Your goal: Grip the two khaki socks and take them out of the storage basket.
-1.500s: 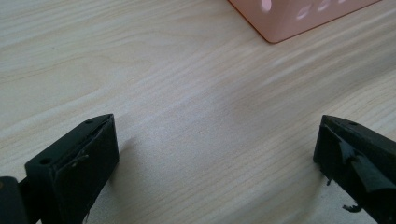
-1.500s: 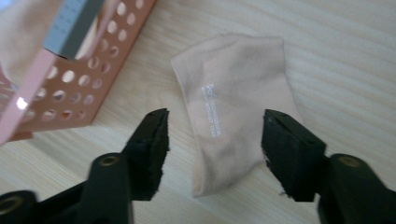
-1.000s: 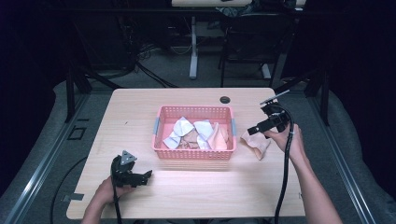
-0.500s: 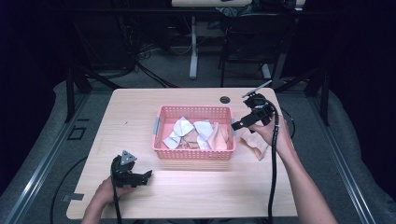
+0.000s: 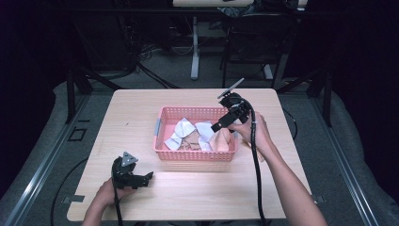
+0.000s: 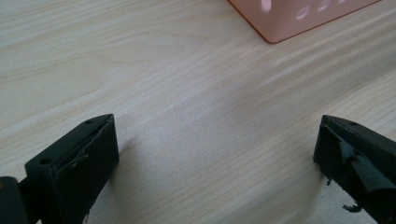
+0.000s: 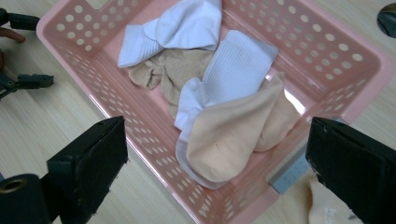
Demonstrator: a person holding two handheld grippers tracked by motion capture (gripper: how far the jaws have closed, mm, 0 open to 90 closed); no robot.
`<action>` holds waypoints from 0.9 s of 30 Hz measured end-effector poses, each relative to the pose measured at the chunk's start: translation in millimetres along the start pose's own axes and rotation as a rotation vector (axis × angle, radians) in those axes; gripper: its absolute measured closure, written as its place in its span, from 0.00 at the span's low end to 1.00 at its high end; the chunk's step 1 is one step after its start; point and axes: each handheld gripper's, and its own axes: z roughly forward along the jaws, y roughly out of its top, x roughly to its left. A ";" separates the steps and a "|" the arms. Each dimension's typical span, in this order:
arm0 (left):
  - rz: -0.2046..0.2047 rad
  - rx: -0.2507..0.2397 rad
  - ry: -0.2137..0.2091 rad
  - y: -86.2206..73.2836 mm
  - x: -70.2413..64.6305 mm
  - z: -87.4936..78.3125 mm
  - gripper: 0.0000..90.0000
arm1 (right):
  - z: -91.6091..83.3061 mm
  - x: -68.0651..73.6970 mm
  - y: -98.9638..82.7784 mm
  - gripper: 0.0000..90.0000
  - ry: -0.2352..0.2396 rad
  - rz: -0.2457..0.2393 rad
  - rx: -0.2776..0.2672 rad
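A light wooden table (image 5: pixel 141 117) is set on a grey carpeted floor (image 5: pixel 329 155). A small dark round object (image 7: pixel 388 18) is seen at the table's far edge, partly cut off in the right gripper view. Black cables (image 5: pixel 155 77) are strewn over the floor behind the table, beside a white table leg (image 5: pixel 194 52). A square outline (image 5: pixel 76 135) is marked on the floor at the left.

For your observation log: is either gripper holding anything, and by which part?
Nothing is held. The right gripper is open above the pink basket; the left gripper is open over bare table.
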 end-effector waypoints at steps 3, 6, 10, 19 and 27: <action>0.000 0.000 0.000 0.0 0.0 0.0 0.00 | 11.4 3.6 5.4 0.06 0.004 0.002 0.013; 0.000 0.000 0.000 0.0 0.0 0.0 0.00 | 23.4 6.6 10.1 0.07 0.009 0.003 0.035; -0.001 0.001 0.000 0.0 -0.1 0.0 0.00 | 40.3 9.6 14.3 0.10 -0.002 0.003 0.083; 0.000 0.000 0.000 0.0 0.0 0.0 0.00 | 73.2 6.3 17.0 0.16 -0.027 0.036 0.153; 0.000 0.000 0.000 0.0 0.0 0.0 0.00 | 100.3 4.5 10.6 0.22 -0.066 0.038 0.227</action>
